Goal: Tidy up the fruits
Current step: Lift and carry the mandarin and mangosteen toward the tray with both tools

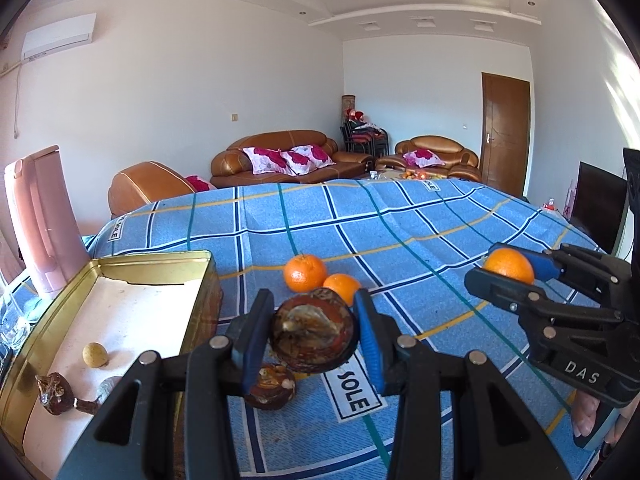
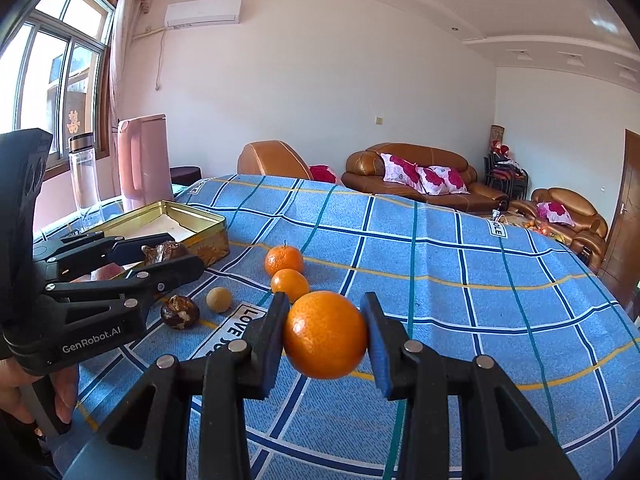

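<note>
My left gripper [image 1: 314, 334] is shut on a dark brown water chestnut [image 1: 314, 334] held above the blue checked cloth, just right of the gold tin [image 1: 160, 264]. It also shows in the right wrist view [image 2: 164, 254]. My right gripper [image 2: 325, 334] is shut on an orange [image 2: 325, 334]; it shows at the right of the left wrist view [image 1: 509, 266]. Two more oranges [image 1: 305, 273] [image 1: 342, 287] lie on the cloth. A second water chestnut [image 1: 270, 388] lies below my left gripper. The tin holds a longan [image 1: 95, 355] and a brown fruit [image 1: 54, 394].
Another longan [image 2: 219, 299] lies on the cloth beside the loose water chestnut [image 2: 180, 312]. A pink kettle [image 2: 144, 160] and a clear bottle [image 2: 84, 172] stand behind the tin. Sofas [image 1: 288, 160] sit beyond the table's far edge.
</note>
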The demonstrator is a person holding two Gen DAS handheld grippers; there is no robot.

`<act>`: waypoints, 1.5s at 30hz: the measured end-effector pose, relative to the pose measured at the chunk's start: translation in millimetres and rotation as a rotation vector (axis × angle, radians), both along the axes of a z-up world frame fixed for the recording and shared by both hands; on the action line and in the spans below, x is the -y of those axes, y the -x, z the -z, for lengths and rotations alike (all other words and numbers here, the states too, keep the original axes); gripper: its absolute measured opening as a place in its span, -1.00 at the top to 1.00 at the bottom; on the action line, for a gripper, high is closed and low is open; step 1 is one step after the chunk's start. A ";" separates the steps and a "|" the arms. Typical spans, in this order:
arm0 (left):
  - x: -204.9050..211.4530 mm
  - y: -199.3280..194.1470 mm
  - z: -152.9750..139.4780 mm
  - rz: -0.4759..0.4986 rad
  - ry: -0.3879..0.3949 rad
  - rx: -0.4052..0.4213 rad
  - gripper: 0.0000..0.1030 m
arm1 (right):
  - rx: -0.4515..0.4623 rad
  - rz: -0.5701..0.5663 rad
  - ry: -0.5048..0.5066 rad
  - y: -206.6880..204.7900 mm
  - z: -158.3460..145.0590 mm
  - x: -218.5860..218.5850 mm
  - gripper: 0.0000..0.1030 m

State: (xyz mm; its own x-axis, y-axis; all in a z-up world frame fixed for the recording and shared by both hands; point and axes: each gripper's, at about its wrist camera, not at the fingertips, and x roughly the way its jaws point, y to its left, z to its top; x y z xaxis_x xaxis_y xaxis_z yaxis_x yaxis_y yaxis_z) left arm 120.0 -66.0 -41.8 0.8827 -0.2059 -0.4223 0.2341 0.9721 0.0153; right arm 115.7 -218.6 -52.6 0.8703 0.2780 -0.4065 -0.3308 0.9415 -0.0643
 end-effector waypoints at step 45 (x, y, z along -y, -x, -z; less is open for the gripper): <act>-28.3 30.1 -7.6 -0.084 0.009 0.112 0.17 | 0.073 -0.105 0.000 18.3 -3.4 -42.3 0.24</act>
State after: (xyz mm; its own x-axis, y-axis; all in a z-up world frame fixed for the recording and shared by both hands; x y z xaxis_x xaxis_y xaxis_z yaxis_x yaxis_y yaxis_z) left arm 89.9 -37.7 -34.2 0.9386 -0.1329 -0.3183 0.1495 0.9884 0.0282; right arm 97.5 -176.3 -49.2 0.8639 0.3691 -0.3428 -0.4218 0.9021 -0.0916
